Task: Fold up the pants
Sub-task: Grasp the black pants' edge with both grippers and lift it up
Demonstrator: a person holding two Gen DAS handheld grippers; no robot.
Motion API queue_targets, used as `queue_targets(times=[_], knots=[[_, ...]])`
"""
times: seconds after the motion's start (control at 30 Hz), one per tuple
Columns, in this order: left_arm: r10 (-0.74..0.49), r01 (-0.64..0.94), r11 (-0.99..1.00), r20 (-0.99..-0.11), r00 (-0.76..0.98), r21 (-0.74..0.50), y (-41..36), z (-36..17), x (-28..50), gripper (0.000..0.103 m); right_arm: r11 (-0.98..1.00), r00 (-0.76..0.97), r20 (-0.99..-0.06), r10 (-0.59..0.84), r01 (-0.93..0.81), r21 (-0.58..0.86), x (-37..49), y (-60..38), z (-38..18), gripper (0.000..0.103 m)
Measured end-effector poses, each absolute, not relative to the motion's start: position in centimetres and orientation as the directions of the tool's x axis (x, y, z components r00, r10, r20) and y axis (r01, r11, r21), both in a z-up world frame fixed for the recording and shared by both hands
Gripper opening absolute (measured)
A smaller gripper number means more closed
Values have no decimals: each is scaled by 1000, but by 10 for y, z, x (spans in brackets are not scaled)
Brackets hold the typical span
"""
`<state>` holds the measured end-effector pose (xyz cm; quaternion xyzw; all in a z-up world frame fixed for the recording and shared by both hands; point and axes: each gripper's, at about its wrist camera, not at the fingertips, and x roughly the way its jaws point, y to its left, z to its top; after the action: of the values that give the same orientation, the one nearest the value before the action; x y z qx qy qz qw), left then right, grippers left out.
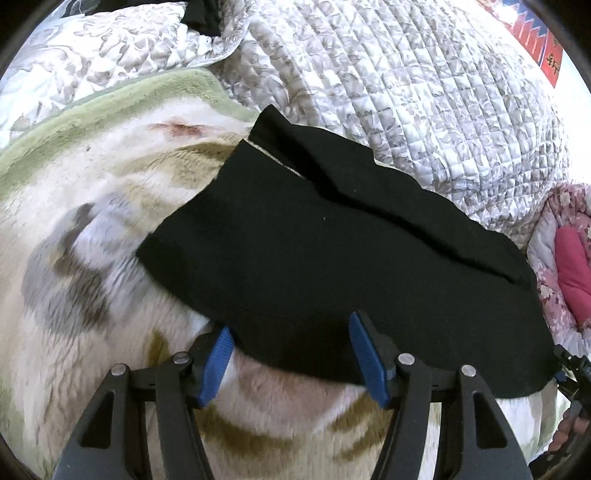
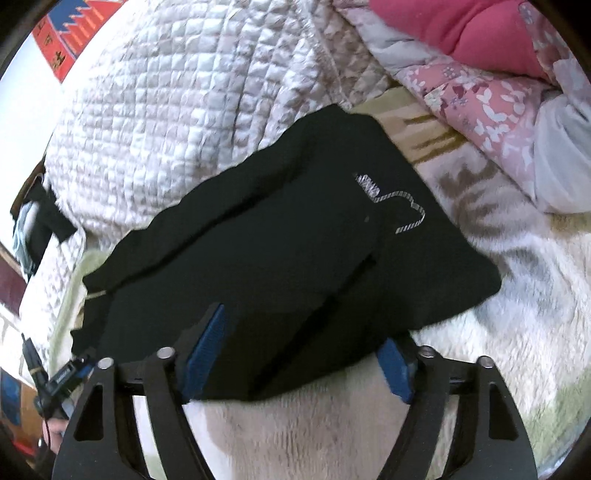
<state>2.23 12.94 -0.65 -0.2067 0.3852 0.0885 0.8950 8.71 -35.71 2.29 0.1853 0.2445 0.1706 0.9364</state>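
Observation:
Black pants (image 1: 314,254) lie folded lengthwise on a fluffy cream blanket (image 1: 92,221); in the right wrist view the pants (image 2: 295,251) show a silver stitched pocket outline. My left gripper (image 1: 291,339) is open, its blue pads straddling the pants' near edge. My right gripper (image 2: 306,332) is open too, its blue pads on either side of the near edge of the cloth, not closed on it. The other gripper's tip (image 1: 572,369) shows at the right edge of the left wrist view.
A quilted grey-white bedspread (image 1: 406,92) bulges behind the pants. A pink floral quilt (image 2: 480,92) with a pink cushion (image 2: 461,26) lies at the right. A pillow (image 1: 110,48) sits far left. A red and blue wall hanging (image 2: 70,33) is behind.

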Motion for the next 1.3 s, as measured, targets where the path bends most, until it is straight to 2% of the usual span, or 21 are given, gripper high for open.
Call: queue_targets(times=[0.03, 0.1, 0.13, 0.17, 0.2, 0.27, 0.33, 0.63, 0.73, 0.87, 1.0, 1.03, 1.17, 1.3], knots=[[3, -322, 898, -728, 685, -299, 131, -6, 25, 58, 874, 824, -398, 404, -218, 435, 90, -359, 23, 58], [14, -338, 894, -737, 676, -294, 134, -8, 31, 43, 873, 825, -405, 393, -196, 447, 97, -363, 22, 44], [20, -348, 891, -740, 673, -292, 136, -8, 33, 38, 873, 824, -411, 390, -189, 450, 100, -364, 22, 34], [24, -357, 887, -743, 669, -292, 138, -8, 35, 24, 873, 824, -417, 383, -176, 455, 104, -366, 21, 23], [29, -370, 882, -750, 660, -292, 141, -9, 38, 9, 870, 825, -417, 382, -169, 462, 106, -368, 20, 19], [17, -384, 868, -754, 656, -315, 147, -9, 38, 8, 862, 822, -418, 387, -162, 480, 108, -373, 20, 8], [32, -382, 873, -746, 665, -304, 145, -1, 34, 7, 851, 821, -406, 402, -173, 495, 103, -375, 23, 5], [36, -343, 884, -687, 726, -316, 141, 45, -22, 6, 801, 829, -334, 449, -208, 561, 39, -397, 40, 4], [26, -344, 883, -699, 715, -319, 144, 39, -49, 6, 791, 817, -358, 453, -183, 584, 16, -407, 23, 4], [-1, -378, 868, -763, 646, -321, 146, 4, -66, 6, 794, 771, -453, 449, -112, 598, 10, -409, -12, 4], [-10, -384, 862, -767, 642, -333, 145, -4, -75, 7, 792, 766, -461, 448, -101, 602, 6, -410, -17, 5], [-18, -382, 858, -763, 646, -344, 146, -3, -74, 7, 798, 763, -468, 447, -104, 593, 7, -409, -15, 6], [-22, -389, 847, -754, 656, -363, 154, -1, -72, 15, 795, 768, -451, 454, -121, 594, 4, -409, -11, 22], [-12, -397, 839, -741, 671, -373, 162, -2, -72, 15, 787, 788, -419, 451, -130, 602, -6, -410, -6, 24]])
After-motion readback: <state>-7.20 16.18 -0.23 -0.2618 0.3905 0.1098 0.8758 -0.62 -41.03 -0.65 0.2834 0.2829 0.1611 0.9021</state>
